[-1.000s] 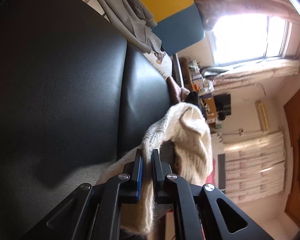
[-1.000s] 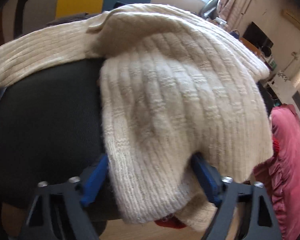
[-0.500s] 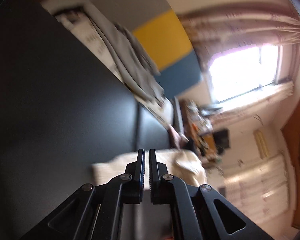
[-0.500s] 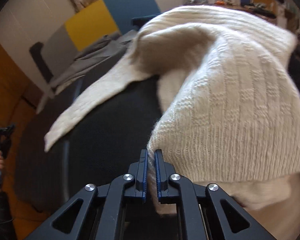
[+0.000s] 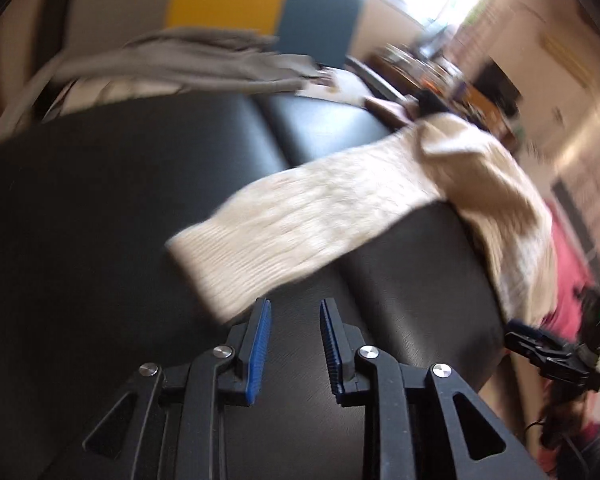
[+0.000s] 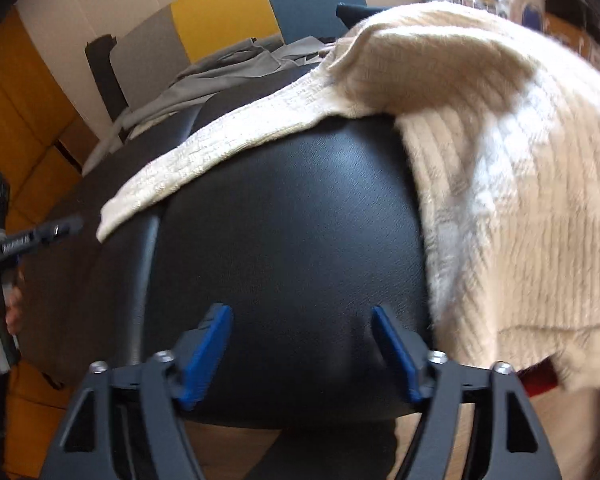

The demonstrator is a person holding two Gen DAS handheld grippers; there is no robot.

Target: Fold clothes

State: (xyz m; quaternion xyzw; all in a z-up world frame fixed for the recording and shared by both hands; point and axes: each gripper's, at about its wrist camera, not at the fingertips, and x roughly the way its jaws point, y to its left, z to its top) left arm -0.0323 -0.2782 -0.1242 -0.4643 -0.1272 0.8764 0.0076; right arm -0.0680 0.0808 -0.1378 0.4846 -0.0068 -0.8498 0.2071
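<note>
Claws left [image 5: 295, 312] and right [image 6: 302, 320] gape empty over cream sweater [image 6: 500, 168] on black cushion [image 6: 292, 232].

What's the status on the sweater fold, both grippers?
Left gripper open, empty. Right gripper open, empty. Cream sweater draped on black cushion, sleeve laid out flat. Nothing in the way.

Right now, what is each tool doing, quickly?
Left tool: open, holding nothing, near the sweater sleeve.
Right tool: open, empty.
</note>
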